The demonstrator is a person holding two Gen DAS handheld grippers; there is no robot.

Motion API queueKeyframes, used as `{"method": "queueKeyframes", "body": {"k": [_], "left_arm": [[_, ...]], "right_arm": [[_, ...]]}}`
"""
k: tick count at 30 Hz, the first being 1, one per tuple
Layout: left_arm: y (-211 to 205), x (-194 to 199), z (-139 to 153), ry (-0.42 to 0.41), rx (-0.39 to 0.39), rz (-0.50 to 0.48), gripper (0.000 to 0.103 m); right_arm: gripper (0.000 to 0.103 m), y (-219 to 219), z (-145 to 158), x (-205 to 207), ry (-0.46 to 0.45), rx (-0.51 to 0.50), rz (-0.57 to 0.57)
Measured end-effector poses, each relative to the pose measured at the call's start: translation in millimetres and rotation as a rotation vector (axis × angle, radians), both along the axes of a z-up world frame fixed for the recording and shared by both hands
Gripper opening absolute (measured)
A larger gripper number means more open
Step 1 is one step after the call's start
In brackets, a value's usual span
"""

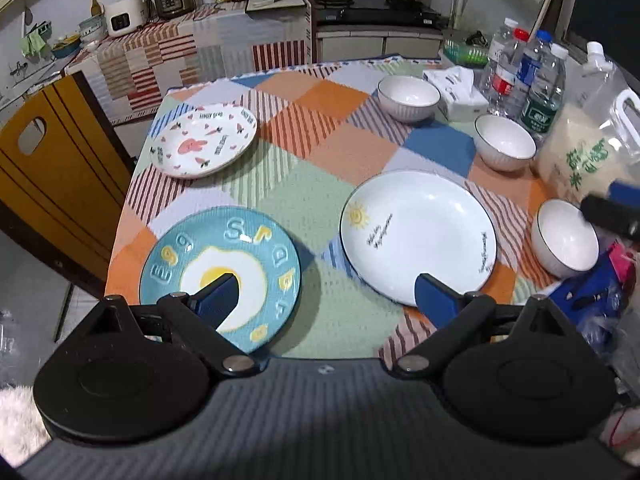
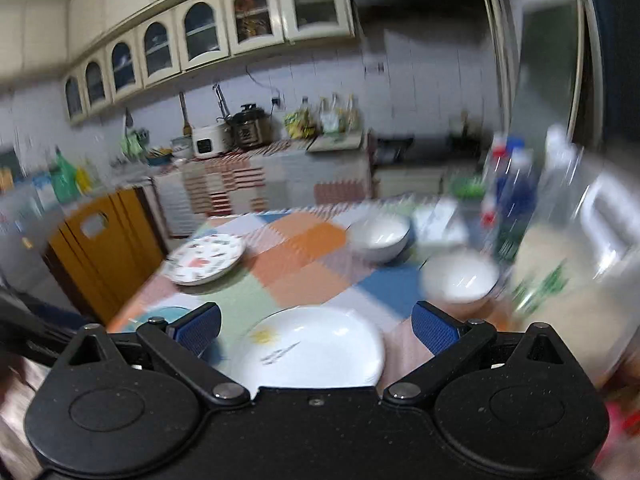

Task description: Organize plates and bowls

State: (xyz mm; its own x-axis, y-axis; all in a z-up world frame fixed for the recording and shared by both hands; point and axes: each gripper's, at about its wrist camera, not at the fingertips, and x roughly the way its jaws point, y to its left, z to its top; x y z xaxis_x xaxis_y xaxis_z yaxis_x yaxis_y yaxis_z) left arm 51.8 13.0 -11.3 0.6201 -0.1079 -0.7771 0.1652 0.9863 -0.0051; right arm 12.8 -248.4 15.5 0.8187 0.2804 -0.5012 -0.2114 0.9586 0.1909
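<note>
Both claws, left and right, are wide open and hold nothing. The white plate looks hard, slippery and breakable; grab its rim. Bowls sit beside it.

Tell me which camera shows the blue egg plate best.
The left wrist view: the blue egg plate lies sharp and nearly whole, only its near part hidden behind a finger. The right wrist view is blurred and shows just a sliver of it.

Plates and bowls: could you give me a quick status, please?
Both tools open, empty: left, right. Three plates, three bowls unstacked. Bottles crowd the bowls.
</note>
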Motion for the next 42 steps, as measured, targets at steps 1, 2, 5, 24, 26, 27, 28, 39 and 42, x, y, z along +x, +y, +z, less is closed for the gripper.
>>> {"method": "queueKeyframes", "body": {"k": [1,2,5,24,26,27,28,39,42], "left_arm": [[-1,5,-1,0.0,-0.004,-0.015,0.095],[-1,9,-3,0.002,-0.007,-0.031,0.095],[-4,30,-11,0.022,0.001,-0.058,0.094],[-12,150,-100,0.135,-0.102,-0.218,0.076],[-8,160,-108,0.163,-0.137,-0.201,0.075],[-7,164,-111,0.177,-0.143,-0.2,0.072],[-7,167,-116,0.188,-0.139,-0.205,0.069],[-28,170,-142,0.244,-0.089,-0.218,0.02],[-27,169,-142,0.235,-0.091,-0.223,0.02]], "right_arm": [[0.102,-2,-4,6,0.026,0.029,0.013],[0.102,-3,-9,12,0.053,0.043,0.019],[0.1,-7,-30,30,0.136,0.075,0.02],[0.087,8,-143,68,0.347,0.141,-0.115],[0.087,7,-148,72,0.352,0.146,-0.148],[0.087,8,-150,74,0.349,0.143,-0.155],[0.087,8,-152,75,0.342,0.135,-0.16],[0.023,6,-171,81,0.266,0.069,-0.209],[0.022,-2,-176,80,0.265,0.133,-0.198]]}}
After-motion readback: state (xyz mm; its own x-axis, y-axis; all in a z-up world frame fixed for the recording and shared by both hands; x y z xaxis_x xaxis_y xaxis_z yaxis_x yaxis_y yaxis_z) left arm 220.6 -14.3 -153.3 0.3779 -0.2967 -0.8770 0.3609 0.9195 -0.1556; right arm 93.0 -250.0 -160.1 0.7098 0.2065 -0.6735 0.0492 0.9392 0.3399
